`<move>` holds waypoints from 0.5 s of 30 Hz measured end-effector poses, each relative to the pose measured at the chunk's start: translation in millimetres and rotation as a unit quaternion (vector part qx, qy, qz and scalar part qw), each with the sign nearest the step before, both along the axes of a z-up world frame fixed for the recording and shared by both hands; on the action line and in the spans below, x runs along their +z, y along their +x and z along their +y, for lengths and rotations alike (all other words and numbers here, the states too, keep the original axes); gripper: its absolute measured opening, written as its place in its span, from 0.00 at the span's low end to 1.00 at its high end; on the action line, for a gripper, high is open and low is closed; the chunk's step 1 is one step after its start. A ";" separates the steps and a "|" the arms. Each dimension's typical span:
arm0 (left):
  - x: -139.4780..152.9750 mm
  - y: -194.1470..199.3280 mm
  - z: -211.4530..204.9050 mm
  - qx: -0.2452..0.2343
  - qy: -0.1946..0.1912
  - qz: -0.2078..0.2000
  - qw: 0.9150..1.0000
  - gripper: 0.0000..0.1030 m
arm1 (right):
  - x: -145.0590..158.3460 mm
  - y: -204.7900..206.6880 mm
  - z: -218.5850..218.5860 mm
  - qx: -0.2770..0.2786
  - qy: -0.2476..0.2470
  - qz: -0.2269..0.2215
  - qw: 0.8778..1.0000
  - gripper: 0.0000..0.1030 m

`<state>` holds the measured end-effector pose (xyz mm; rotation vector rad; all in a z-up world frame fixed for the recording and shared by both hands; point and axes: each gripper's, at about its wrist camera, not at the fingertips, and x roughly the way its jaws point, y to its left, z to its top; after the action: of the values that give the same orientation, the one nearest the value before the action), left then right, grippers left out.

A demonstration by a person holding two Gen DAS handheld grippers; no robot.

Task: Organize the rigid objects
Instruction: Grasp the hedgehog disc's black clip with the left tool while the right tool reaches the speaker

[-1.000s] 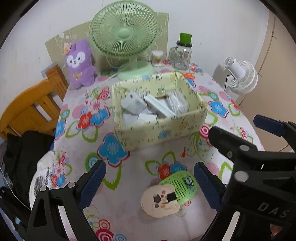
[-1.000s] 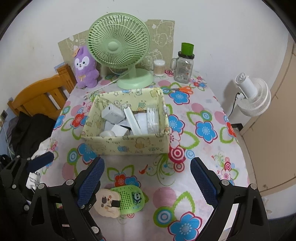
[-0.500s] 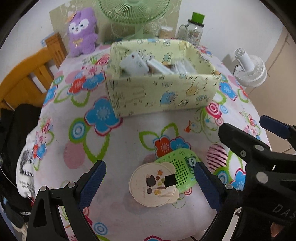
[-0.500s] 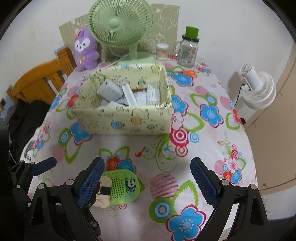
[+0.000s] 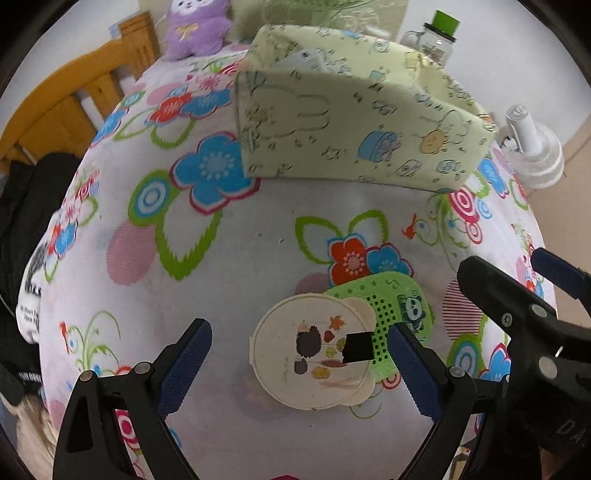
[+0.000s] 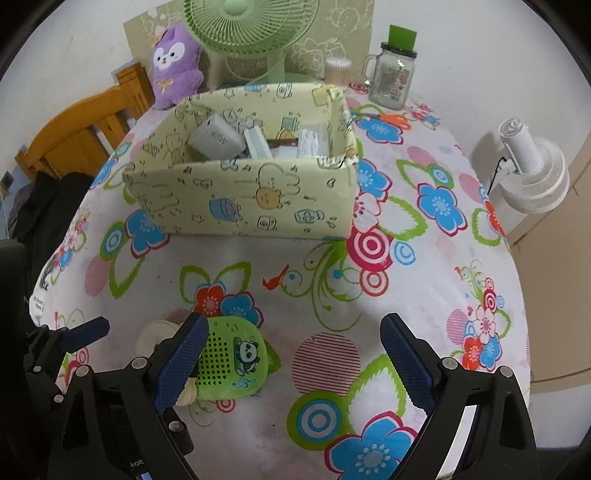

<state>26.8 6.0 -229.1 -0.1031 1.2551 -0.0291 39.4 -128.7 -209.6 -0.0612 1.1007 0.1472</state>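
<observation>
Two small flat cases lie together near the front edge of the tabletop, on its flowered cloth: a cream round case with a hedgehog picture, and a green panda case with a perforated face. The cream one overlaps the green one's edge. The left gripper hangs over the cream case with its blue-padded jaws spread wide, one on either side and neither touching it. The right gripper is likewise wide apart and holds nothing; the green case sits just inside its left finger, with bare cloth between the rest of the jaws. Farther back, toward the middle of the tabletop, stands a pale yellow fabric box holding a white charger and other small white items. Behind it, along the far edge, are a purple plush, a green fan and a glass jar with a green lid.
</observation>
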 end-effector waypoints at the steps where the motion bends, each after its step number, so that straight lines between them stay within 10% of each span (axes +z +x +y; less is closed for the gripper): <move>1: -2.0 -0.3 0.3 0.004 -0.001 0.002 1.000 0.94 | -2.4 0.5 0.3 0.002 0.000 0.002 1.000 0.93; 15: -25.5 -6.7 -2.4 0.039 0.003 0.020 0.999 0.94 | -26.9 7.2 -1.0 0.033 -0.011 0.031 0.999 0.93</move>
<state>20.1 3.7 -254.6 -0.1478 1.2905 0.0437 46.7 -129.8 -236.6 -0.1132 1.1620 0.1970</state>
